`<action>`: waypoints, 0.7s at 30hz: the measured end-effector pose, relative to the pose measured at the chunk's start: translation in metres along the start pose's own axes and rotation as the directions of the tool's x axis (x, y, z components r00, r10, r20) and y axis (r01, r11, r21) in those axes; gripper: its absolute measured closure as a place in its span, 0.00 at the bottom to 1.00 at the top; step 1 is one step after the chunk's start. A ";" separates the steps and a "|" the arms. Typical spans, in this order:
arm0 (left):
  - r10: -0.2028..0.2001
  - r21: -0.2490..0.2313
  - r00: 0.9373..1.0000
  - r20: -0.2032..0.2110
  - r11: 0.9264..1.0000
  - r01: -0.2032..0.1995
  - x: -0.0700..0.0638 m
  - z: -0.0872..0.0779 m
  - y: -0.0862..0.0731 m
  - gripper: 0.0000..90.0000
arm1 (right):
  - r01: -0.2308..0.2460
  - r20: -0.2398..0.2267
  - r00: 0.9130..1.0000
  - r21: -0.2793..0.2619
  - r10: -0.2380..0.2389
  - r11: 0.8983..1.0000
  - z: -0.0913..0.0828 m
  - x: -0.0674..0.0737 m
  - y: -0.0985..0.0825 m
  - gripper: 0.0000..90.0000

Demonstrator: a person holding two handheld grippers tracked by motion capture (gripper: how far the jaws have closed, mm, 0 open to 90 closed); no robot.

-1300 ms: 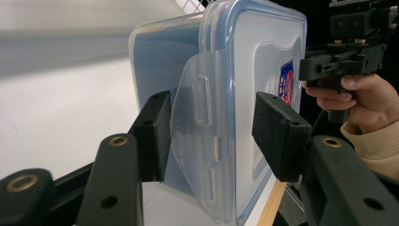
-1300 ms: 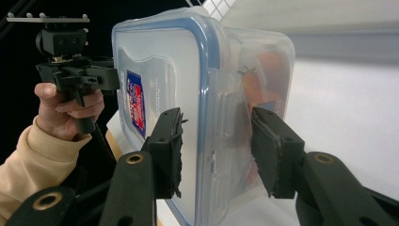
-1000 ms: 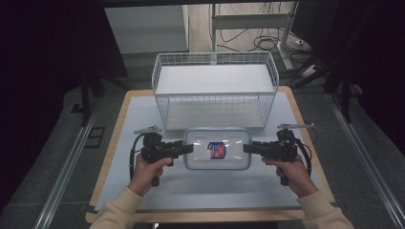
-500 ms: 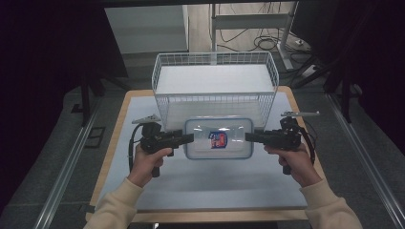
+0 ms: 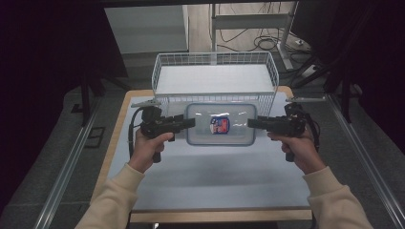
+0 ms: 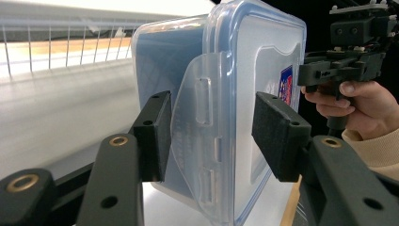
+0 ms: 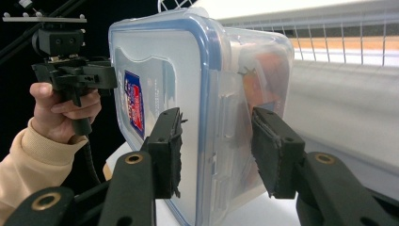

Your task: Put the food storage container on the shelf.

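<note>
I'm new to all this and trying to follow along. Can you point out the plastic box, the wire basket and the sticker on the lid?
plastic box (image 5: 203,129), high view, bare part of its clear lid.
wire basket (image 5: 215,57), high view, top rim of its back wall.
sticker (image 5: 220,125), high view, its middle.

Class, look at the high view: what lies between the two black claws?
The clear plastic lidded container, blue-rimmed, spans the stretch between the left claw and right claw, shown in the high view.
</note>
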State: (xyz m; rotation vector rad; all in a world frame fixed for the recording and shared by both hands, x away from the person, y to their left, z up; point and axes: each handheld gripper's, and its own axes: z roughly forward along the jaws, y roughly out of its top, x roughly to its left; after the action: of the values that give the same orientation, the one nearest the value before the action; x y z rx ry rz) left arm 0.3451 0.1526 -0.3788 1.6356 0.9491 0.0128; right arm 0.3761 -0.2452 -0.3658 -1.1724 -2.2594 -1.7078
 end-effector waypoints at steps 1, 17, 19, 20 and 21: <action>0.001 0.000 1.000 0.000 1.000 -0.001 0.000 0.000 0.002 0.55 | 0.005 0.001 1.000 -0.001 -0.005 1.000 0.000 0.000 0.003 0.61; 0.007 -0.032 1.000 -0.005 0.999 -0.007 0.004 0.000 0.029 0.55 | 0.047 0.008 0.999 -0.003 -0.047 0.999 0.001 0.000 0.036 0.61; 0.009 -0.032 1.000 -0.008 0.999 -0.010 0.004 0.000 0.031 0.55 | 0.043 0.005 0.999 -0.006 -0.043 0.999 0.001 -0.001 0.038 0.61; 0.011 -0.034 1.000 -0.015 0.999 -0.012 0.005 0.000 0.036 0.55 | 0.043 0.005 0.999 -0.008 -0.043 0.999 0.003 -0.003 0.042 0.60; 0.011 -0.035 1.000 -0.016 0.999 -0.012 0.005 0.000 0.038 0.55 | 0.044 0.006 0.999 -0.010 -0.044 0.999 0.004 -0.003 0.044 0.60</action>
State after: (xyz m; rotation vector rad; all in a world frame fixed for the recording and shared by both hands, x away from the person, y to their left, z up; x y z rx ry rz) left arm 0.3699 0.1560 -0.3501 1.6109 0.9465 0.0496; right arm 0.4063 -0.2399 -0.3342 -1.1393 -2.2991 -1.7348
